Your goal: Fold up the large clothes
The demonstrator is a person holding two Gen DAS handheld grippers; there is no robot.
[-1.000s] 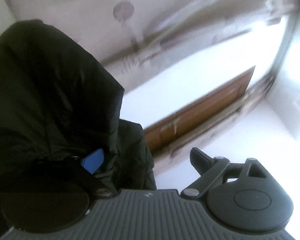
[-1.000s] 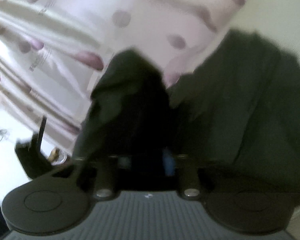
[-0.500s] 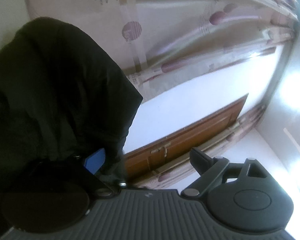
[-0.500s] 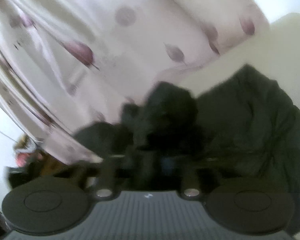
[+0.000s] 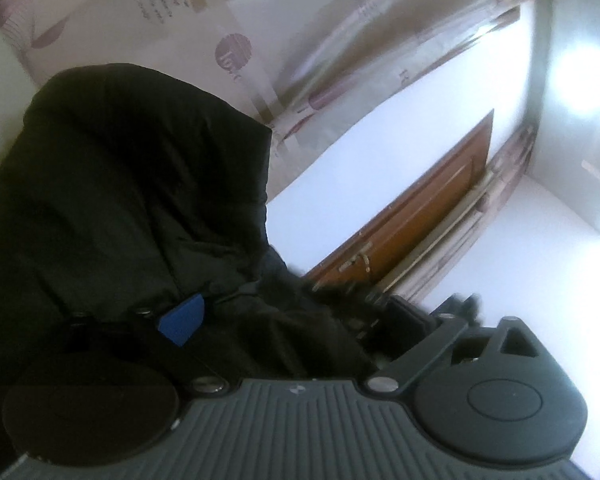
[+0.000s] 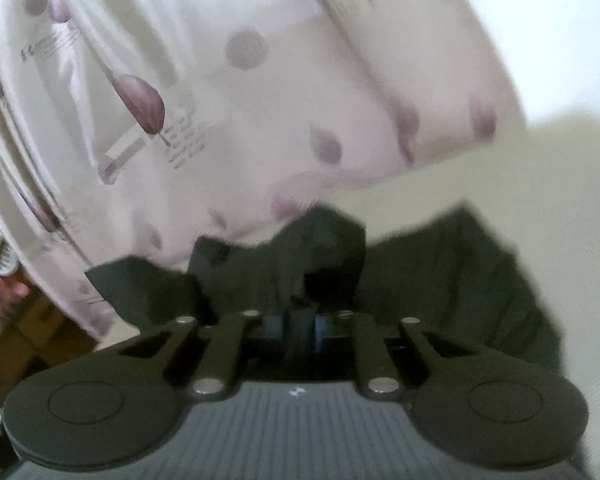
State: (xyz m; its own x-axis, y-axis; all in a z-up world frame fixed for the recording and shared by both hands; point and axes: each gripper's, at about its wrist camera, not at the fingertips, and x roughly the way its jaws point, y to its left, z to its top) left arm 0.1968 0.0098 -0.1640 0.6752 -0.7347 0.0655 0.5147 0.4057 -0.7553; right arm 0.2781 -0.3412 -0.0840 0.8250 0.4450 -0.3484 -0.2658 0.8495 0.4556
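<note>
Draping over left gripper [image 5: 308, 320]: black garment [image 5: 140, 200]; curtain [image 5: 300, 40] behind, door [image 5: 420, 216] rt.

Both cameras ride their grippers, close behind the fingers. The left looks level at the dark garment [image 5: 132, 208] and door [image 5: 420, 216]; the right tilts downward. Both share garment and curtain [image 6: 260, 100].

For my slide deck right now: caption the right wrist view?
Right gripper, jaws easing open, pinches a fold of the dark garment before a leaf-print curtain.
</note>
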